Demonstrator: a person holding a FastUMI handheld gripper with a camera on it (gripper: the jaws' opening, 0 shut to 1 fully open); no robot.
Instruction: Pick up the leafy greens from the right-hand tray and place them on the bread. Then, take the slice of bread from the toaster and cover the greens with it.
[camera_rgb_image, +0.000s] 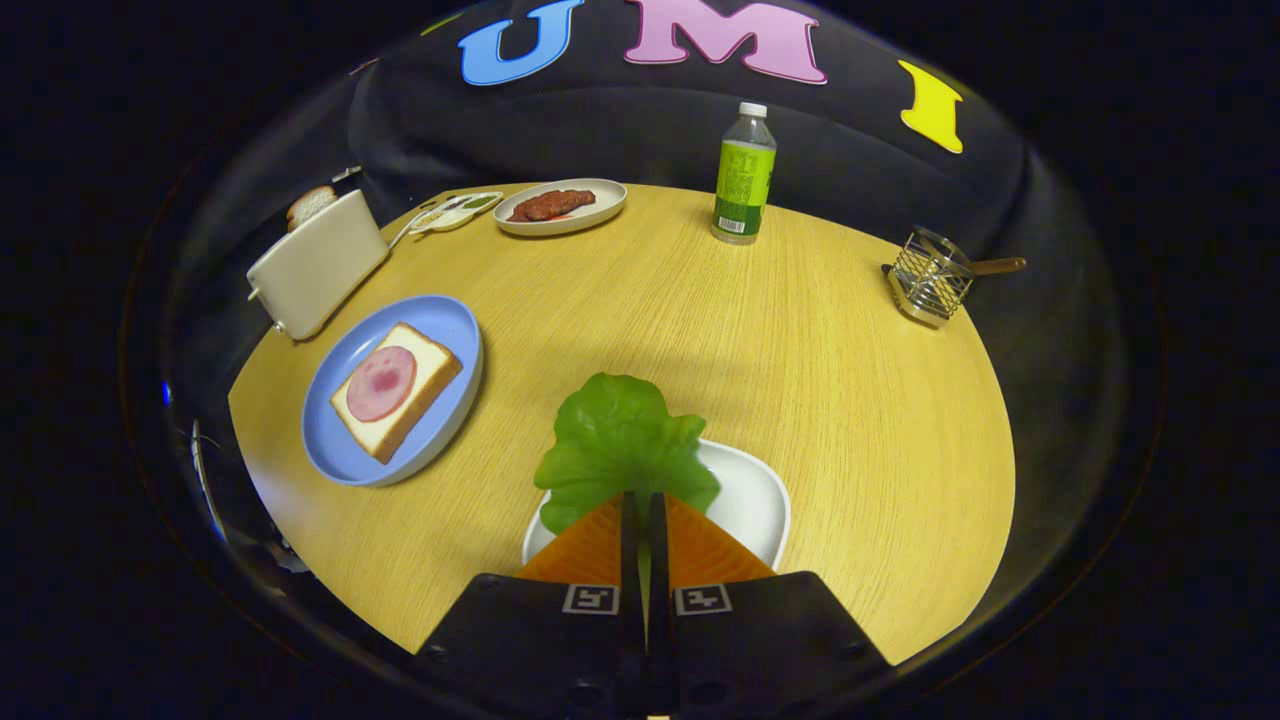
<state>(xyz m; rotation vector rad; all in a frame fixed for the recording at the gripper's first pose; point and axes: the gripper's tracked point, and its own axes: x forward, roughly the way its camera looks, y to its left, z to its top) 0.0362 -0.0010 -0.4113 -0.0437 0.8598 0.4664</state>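
The greens (620, 445) sit low in the middle of the frame, a single ruffled leaf fanning forward from the fingers. Its near edge runs in between the two orange fingers (595, 550), which stand almost together with only a thin slit left, so the gripper (643, 500) is clenched on the leaf's base. The leaf hangs over the far rim of the white tray (750, 500), and whether it has lifted clear or brushes the tray cannot be told.

The step in hand, as I judge it, is carrying the greens to the bread (395, 390). That slice lies left of the leaf on the blue plate (455, 330), with a round of ham (380, 383) on top. To do it well, keep the clench firm, since the hold is only on the leaf's thin edge and it could slip or tear. Lift enough to clear the tray's rim, then swing left and a little forward, so the broad part of the leaf ends up over the ham and not drooping past the crust. Lower before letting go, because a light leaf dropped from height may slide off.

The toaster (315, 262) stands in the upper left, just beyond the plate, with the second slice (310, 205) poking out. Farther back are a dish of meat (560, 205) and a bottle (745, 175); a wire rack (930, 275) sits at the upper right.
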